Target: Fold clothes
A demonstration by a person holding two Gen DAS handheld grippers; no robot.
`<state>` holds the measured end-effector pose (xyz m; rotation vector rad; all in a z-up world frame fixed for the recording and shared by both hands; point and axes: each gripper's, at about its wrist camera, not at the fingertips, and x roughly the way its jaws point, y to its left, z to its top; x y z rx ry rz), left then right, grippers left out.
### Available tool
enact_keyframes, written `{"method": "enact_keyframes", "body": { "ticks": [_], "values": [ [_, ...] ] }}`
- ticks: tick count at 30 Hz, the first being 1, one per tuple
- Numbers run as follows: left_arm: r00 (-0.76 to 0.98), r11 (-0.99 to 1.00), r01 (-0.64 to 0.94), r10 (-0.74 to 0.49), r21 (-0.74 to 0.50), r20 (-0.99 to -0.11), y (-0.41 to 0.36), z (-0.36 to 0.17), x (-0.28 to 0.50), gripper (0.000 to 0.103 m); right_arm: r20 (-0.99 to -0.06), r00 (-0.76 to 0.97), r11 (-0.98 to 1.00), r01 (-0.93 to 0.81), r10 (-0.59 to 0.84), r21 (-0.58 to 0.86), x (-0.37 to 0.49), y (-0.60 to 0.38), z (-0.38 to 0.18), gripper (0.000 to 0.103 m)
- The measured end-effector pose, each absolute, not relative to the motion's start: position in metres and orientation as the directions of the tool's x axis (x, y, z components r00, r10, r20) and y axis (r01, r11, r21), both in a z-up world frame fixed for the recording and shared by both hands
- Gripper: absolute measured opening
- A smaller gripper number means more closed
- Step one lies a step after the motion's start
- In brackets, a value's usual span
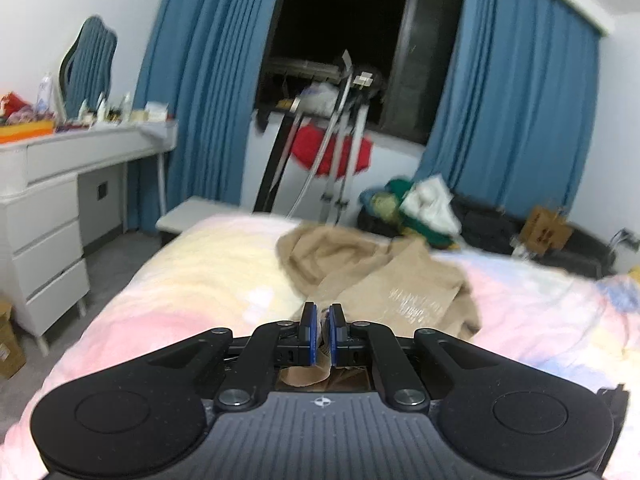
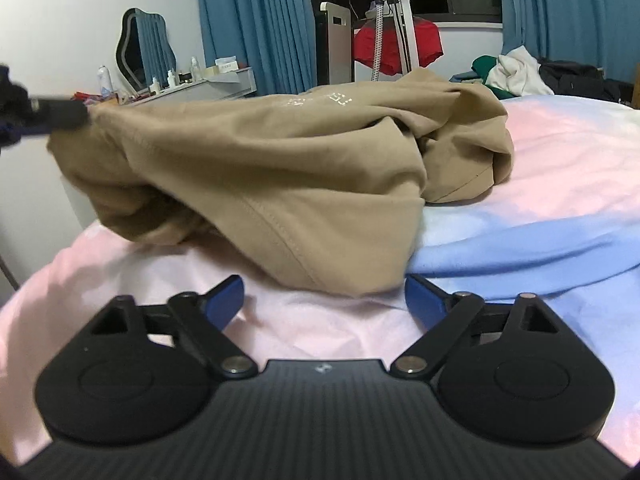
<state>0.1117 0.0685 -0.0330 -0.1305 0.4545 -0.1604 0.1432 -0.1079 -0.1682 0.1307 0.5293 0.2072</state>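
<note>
Bed [image 2: 540, 168] with a pastel pink, yellow and blue cover fills most of both views, rumpled. On it lies a tan sweatshirt [image 2: 280, 168], crumpled, unfolded, pale print on its upper face; in the left wrist view it sits mid-bed ahead of the fingers [image 1: 376, 276]. Behind the bed: blue curtains [image 1: 516, 92] either side of a dark window, a white dresser [image 1: 48, 216] with bottles and clutter at the left wall, a wavy-edged mirror [image 2: 144, 54] on it. A red garment [image 2: 400, 48] hangs on a rack near the window. A pile of green and white clothes [image 1: 424, 208] sits past the far edge of the bed. Left gripper [image 1: 322, 334]: blue pads clenched together, a strip of tan fabric pinched between them and trailing under the claw; in the right wrist view it shows blurred at the left edge, pulling one corner of the sweatshirt up off the bed. Right gripper [image 2: 323, 300]: fingers spread wide, released, low over the cover, the sweatshirt's near hem just ahead between the fingertips, contact unclear.
</note>
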Motion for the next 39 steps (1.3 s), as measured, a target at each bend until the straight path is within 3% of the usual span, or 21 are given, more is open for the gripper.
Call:
{"method": "enact_keyframes", "body": {
  "ticks": [1, 6, 12, 17, 20, 25, 27, 32, 34, 39],
  "values": [
    [0.878, 0.981, 0.115, -0.175, -0.158, -0.445, 0.069, -0.038, 0.115, 0.007, -0.490, 0.845, 0.974, -0.149, 0.216, 0.171, 0.146, -0.107, -0.169, 0.072],
    [0.850, 0.983, 0.087, -0.157, -0.161, -0.502, 0.072, -0.053, 0.124, 0.007, -0.413, 0.900, 0.971, -0.043, 0.139, 0.233, 0.138, -0.126, -0.152, 0.049],
    [0.823, 0.972, 0.200, -0.234, -0.120, -0.518, 0.051, -0.062, 0.117, 0.007, -0.251, 0.968, 0.967, 0.052, 0.013, 0.251, 0.112, -0.149, -0.113, 0.049],
    [0.781, 0.954, 0.294, -0.275, -0.057, -0.561, 0.024, -0.073, 0.112, 0.010, -0.252, 0.968, 0.940, 0.093, -0.008, 0.328, 0.120, -0.179, -0.106, 0.049],
    [0.775, 0.945, 0.327, -0.278, -0.017, -0.568, 0.012, -0.078, 0.103, 0.019, -0.286, 0.958, 0.912, 0.090, 0.031, 0.401, 0.124, -0.196, -0.108, 0.049],
    [0.816, 0.930, 0.360, -0.277, 0.070, -0.508, -0.005, -0.078, 0.086, 0.073, -0.268, 0.956, 0.861, 0.037, 0.117, 0.507, 0.124, -0.207, -0.104, 0.049],
    [0.838, 0.922, 0.365, -0.267, 0.125, -0.476, -0.015, -0.081, 0.082, 0.087, -0.255, 0.957, 0.849, 0.017, 0.139, 0.527, 0.124, -0.207, -0.103, 0.049],
    [0.847, 0.909, 0.341, -0.186, 0.241, -0.498, -0.046, -0.106, 0.091, 0.087, -0.228, 0.958, 0.830, -0.016, 0.172, 0.557, 0.123, -0.208, -0.098, 0.049],
    [0.871, 0.930, 0.257, -0.106, 0.262, -0.479, -0.051, -0.115, 0.100, 0.087, -0.225, 0.958, 0.829, -0.022, 0.177, 0.559, 0.123, -0.207, -0.098, 0.049],
    [0.919, 0.996, 0.048, -0.015, 0.074, -0.393, -0.027, -0.098, 0.112, 0.085, -0.255, 0.954, 0.853, 0.000, 0.156, 0.522, 0.123, -0.201, -0.104, 0.049]
  ]
}}
